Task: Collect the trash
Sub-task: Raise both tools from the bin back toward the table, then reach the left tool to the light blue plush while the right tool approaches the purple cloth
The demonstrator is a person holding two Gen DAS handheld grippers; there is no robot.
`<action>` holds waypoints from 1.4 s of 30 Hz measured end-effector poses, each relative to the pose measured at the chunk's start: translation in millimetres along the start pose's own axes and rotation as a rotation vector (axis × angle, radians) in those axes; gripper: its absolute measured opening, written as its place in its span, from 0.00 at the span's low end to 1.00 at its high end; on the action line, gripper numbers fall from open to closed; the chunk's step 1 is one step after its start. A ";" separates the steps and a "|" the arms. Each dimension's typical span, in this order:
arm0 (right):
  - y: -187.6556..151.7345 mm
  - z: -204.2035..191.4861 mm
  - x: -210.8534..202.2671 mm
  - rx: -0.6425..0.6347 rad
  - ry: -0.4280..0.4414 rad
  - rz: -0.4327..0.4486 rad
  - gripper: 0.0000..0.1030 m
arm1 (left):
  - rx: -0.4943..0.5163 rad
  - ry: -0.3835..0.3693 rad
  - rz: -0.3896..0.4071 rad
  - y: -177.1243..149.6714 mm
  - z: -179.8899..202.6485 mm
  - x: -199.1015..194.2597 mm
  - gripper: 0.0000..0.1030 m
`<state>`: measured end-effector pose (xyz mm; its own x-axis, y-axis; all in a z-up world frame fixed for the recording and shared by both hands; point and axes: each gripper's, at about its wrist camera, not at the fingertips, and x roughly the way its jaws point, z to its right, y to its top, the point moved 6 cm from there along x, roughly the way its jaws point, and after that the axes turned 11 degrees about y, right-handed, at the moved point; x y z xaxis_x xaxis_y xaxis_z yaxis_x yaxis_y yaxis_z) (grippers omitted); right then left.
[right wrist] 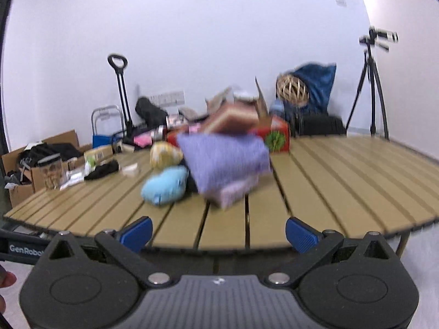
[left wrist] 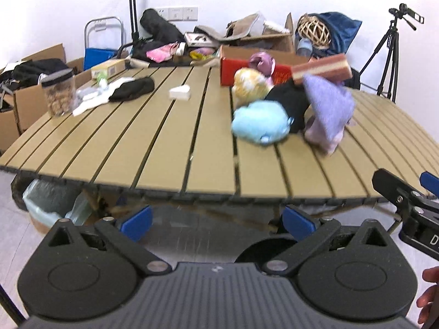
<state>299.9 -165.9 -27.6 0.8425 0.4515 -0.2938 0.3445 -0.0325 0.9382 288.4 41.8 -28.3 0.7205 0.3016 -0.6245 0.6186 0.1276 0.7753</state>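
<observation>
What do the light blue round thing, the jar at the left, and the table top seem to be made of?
Light blue thing: probably plush fabric; it looks soft and matte, though blurred. Jar: clear plastic or glass, since its brown contents show through, with a dark lid. Table top: tan slats with dark gaps, matte; wood or metal, unclear.

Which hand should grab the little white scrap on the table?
Probably left. The white scrap lies near the middle of the left wrist view, while the right gripper sees it far off to its left. Both grippers are open and empty.
</observation>
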 end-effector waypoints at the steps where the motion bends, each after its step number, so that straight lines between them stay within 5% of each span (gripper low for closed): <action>1: 5.3 0.6 2.7 -0.008 -0.002 0.014 1.00 | -0.003 0.000 0.009 5.1 2.6 1.5 1.00; 15: 49.1 14.1 49.3 -0.068 -0.026 0.141 1.00 | -0.025 0.007 0.120 59.4 25.2 29.9 1.00; 42: 54.6 81.0 103.9 0.108 -0.041 0.137 1.00 | -0.048 -0.064 0.010 86.3 77.3 128.9 1.00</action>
<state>439.8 -193.0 -21.7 0.8999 0.4000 -0.1735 0.2657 -0.1877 0.9456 458.9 18.7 -49.2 0.7462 0.2421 -0.6202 0.5966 0.1702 0.7843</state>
